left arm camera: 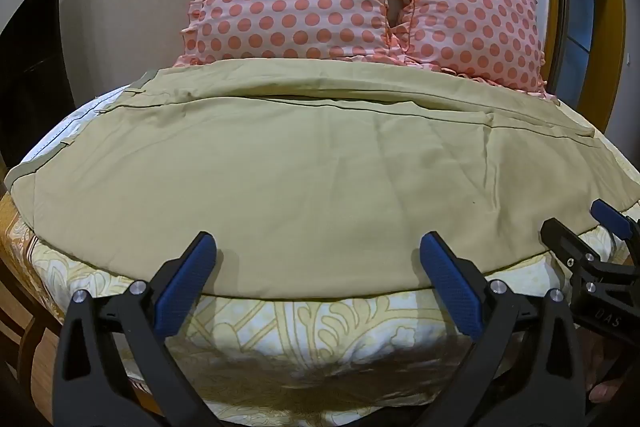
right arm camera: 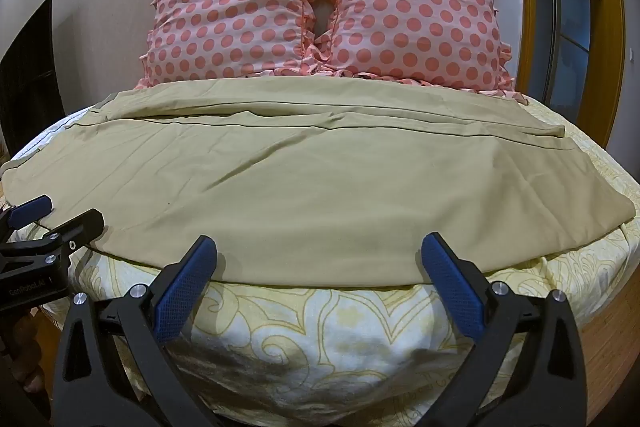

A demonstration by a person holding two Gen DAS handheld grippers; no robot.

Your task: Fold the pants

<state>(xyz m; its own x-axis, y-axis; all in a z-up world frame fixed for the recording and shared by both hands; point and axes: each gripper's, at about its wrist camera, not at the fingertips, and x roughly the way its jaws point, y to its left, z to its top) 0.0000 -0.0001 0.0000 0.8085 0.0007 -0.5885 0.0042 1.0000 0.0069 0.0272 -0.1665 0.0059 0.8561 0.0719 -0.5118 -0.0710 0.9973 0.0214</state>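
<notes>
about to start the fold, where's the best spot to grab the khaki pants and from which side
Grip the near long edge of the khaki pants, where it lies flat along the front of the bed. Come in low from the front: both the left gripper and right gripper already face that edge, open. The far edge is tucked against the polka-dot pillows.

your left gripper [left arm camera: 318, 251]: matte black triangular finger frames with cutouts, blue textured pads [left arm camera: 184, 283] on the inner faces, round silver screws at the pivots. your right gripper [right arm camera: 318, 251] is the same build. seen from the other side, the right body carries white "das" lettering, the left body "genrobot.ai". bit of bare skin shows at the lower right edge of the left view.
</notes>
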